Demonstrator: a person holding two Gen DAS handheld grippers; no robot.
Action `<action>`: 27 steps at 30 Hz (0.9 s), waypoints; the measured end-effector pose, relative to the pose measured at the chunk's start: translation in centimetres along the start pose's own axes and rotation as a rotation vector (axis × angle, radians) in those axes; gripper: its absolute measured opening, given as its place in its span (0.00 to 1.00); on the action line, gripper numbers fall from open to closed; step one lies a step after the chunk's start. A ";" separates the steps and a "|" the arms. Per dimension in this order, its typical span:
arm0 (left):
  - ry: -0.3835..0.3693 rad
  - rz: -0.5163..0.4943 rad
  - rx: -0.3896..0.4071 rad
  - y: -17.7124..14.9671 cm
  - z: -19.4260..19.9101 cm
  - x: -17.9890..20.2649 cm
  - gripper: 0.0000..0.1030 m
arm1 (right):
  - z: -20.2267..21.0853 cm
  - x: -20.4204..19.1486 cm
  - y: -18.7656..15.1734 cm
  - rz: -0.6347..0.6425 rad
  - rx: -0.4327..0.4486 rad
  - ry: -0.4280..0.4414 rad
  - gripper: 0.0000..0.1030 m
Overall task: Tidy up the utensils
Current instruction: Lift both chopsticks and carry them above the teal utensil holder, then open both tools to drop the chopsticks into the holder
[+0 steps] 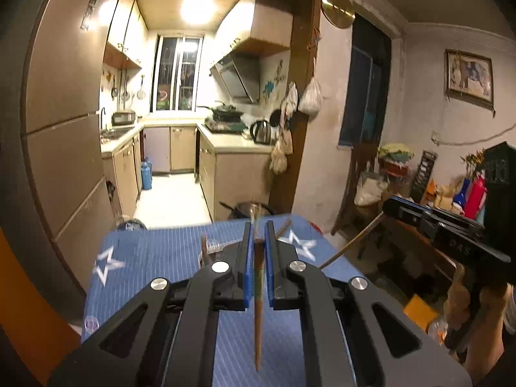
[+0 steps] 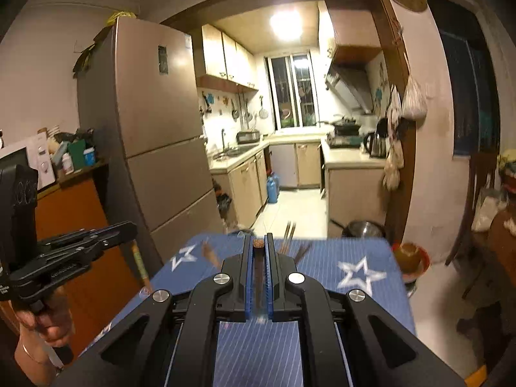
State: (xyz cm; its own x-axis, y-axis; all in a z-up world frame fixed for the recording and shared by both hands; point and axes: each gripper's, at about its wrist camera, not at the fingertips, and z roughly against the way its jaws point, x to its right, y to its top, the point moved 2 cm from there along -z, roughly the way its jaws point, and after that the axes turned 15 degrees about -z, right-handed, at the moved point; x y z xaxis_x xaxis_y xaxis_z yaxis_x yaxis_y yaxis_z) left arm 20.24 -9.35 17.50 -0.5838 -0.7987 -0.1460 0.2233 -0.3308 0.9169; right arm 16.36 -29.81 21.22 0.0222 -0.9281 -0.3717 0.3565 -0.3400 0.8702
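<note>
Left gripper (image 1: 258,229) clamped shut on brown chopstick (image 1: 258,296), held above blue star tablecloth (image 1: 154,258). Right gripper (image 2: 258,242) at 3 o'clock, pinched shut on dark chopstick (image 2: 258,271). More chopsticks (image 2: 288,237) on table, 12 o'clock.

So the right claw (image 2: 258,248) is clamped on a brown chopstick (image 2: 258,274) above the blue star-print desk (image 2: 354,258). More chopsticks (image 2: 288,237) sit blurry past it, and the left claw (image 2: 129,227) is off to the left, gripping another stick (image 2: 140,264).
</note>
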 end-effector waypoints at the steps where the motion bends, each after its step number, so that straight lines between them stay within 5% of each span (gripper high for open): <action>1: 0.008 -0.002 0.007 0.7 -0.5 -0.1 0.05 | -0.4 -0.3 0.8 0.005 0.010 -0.007 0.08; 7: 0.088 -0.025 0.063 5.7 -4.0 -1.7 0.05 | -5.3 -1.2 6.1 0.026 0.031 -0.069 0.08; 12: 0.128 -0.026 0.038 6.4 -8.2 -2.6 0.05 | -11.3 -0.9 7.3 0.024 -0.020 -0.098 0.08; 17: 0.185 -0.078 -0.020 4.6 -12.5 -3.2 0.05 | -16.4 0.0 5.8 0.008 -0.089 -0.114 0.08; 27: 0.177 -0.053 -0.166 -1.9 -18.3 -4.3 0.05 | -23.6 1.6 -0.7 -0.001 -0.235 -0.149 0.08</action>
State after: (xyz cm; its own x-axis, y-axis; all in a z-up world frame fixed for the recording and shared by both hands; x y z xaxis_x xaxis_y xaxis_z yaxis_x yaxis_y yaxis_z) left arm 36.64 -14.50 9.56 -0.4558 -0.8488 -0.2680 0.3301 -0.4408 0.8347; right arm 38.24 -27.44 12.40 -0.1099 -0.9458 -0.3055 0.5637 -0.3125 0.7646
